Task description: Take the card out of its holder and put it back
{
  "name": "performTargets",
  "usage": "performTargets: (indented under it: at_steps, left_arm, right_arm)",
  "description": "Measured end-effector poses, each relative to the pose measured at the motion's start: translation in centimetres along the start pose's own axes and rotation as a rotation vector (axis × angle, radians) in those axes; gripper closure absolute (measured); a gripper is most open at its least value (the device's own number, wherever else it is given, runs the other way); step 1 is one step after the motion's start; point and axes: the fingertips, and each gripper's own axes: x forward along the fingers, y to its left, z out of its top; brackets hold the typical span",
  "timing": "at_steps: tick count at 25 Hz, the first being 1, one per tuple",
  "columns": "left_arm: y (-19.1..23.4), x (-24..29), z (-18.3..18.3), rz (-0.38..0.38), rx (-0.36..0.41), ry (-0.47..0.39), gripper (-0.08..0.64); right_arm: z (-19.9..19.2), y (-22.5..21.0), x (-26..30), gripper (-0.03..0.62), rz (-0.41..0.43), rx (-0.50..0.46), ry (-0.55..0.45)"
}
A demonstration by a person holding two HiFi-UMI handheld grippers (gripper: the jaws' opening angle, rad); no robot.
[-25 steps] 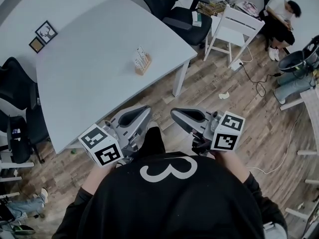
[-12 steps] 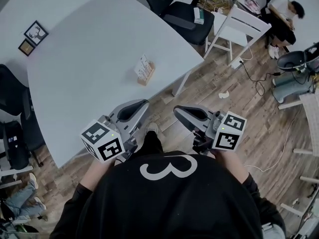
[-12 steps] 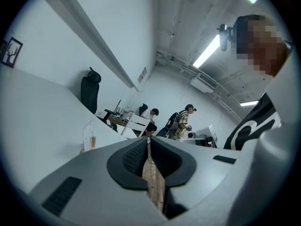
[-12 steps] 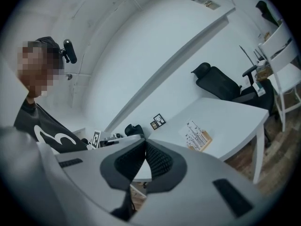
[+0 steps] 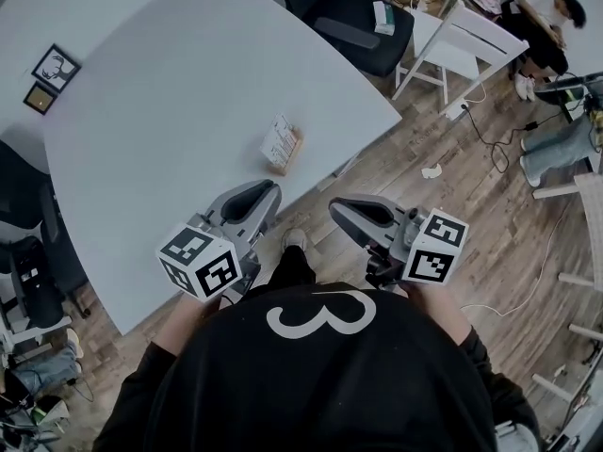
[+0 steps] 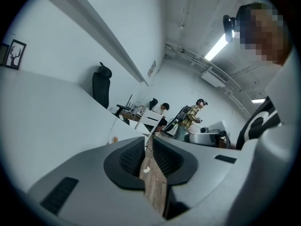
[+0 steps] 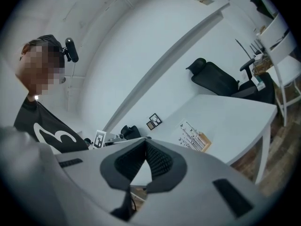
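A small wooden holder [image 5: 285, 152] with a white printed card [image 5: 276, 139] standing in it sits near the white table's front edge [image 5: 330, 172]. Both grippers hang low in front of the person's body, short of the holder. The left gripper [image 5: 267, 188] is shut and empty, just over the table's edge. To its right, the right gripper [image 5: 337, 206] is also shut and empty, over the wood floor. In the right gripper view the holder [image 7: 202, 141] and card [image 7: 189, 132] lie ahead beyond the closed right gripper [image 7: 145, 142]. The left gripper [image 6: 149, 138] points along the table toward the room.
Two small picture frames [image 5: 49, 73] lie at the table's far left. Black office chairs [image 5: 363, 26] and a white chair [image 5: 457, 40] stand beyond the table. A seated person [image 5: 542, 12] is at the far right. Cables [image 5: 490, 135] trail on the floor.
The view has closed in on the table: the holder and card now sit lower and nearer to the grippers. Both grippers stay shut and hold about the same place.
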Motion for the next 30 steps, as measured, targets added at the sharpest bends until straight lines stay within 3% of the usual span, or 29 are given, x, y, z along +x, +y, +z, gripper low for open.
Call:
performTargets:
  at_steps: [6,12,30]
  left_arm:
    - [3.4,1.7,-1.2,0.081,0.037,0.053,0.451]
    - [6.0,2.8,-2.0,0.145,0.017,0.074,0.44]
    - [8.8,4.1,-2.3,0.202,0.006,0.099,0.442]
  right_arm:
    - [-0.1,-1.7,1.1,0.583,-0.009,0.035,0.006]
    - [-0.1,-2.7,0.6,0.583,-0.053,0.047,-0.008]
    - [-0.1,-4.5,0.5,0.583,-0.068,0.081,-0.017]
